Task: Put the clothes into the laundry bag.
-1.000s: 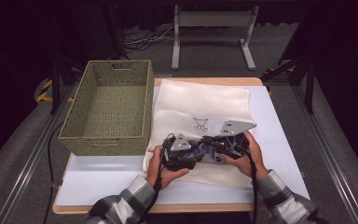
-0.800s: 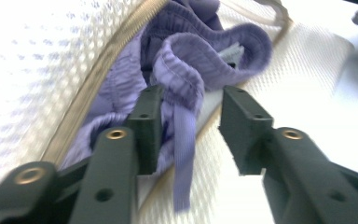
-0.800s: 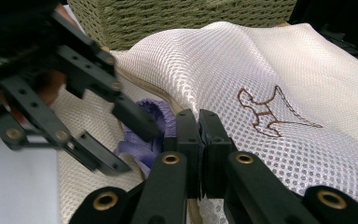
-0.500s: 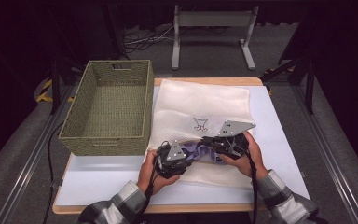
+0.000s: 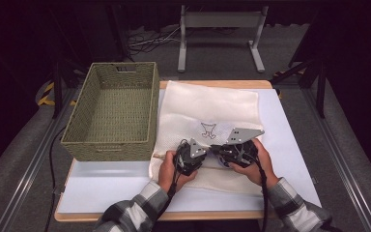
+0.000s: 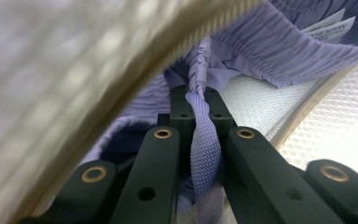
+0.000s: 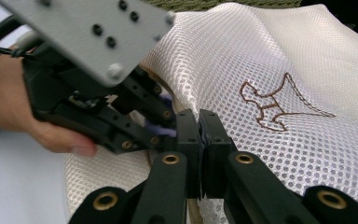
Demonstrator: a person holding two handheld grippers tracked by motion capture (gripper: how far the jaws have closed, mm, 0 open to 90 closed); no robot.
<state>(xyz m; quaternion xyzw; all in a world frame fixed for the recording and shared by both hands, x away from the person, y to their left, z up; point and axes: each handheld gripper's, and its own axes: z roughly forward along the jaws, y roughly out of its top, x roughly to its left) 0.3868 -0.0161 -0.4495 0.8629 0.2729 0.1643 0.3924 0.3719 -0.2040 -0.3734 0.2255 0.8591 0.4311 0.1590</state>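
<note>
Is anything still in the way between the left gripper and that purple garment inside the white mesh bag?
No. The left gripper is inside the mesh bag, its jaws just closed on the purple garment's drawstring. The right gripper pinches the bag's upper edge, holding the mouth open above it.

A rectangular woven olive-green wicker basket (image 5: 111,113) with a slot handle in its far wall stands on the white-topped, wood-edged table (image 5: 106,188) at about ten o'clock of the table's middle. Beyond the table, at twelve o'clock, a grey metal stand with two splayed feet (image 5: 220,36) rests on the dark carpeted floor (image 5: 9,193), beside loose cables (image 5: 147,43) at eleven o'clock.
</note>
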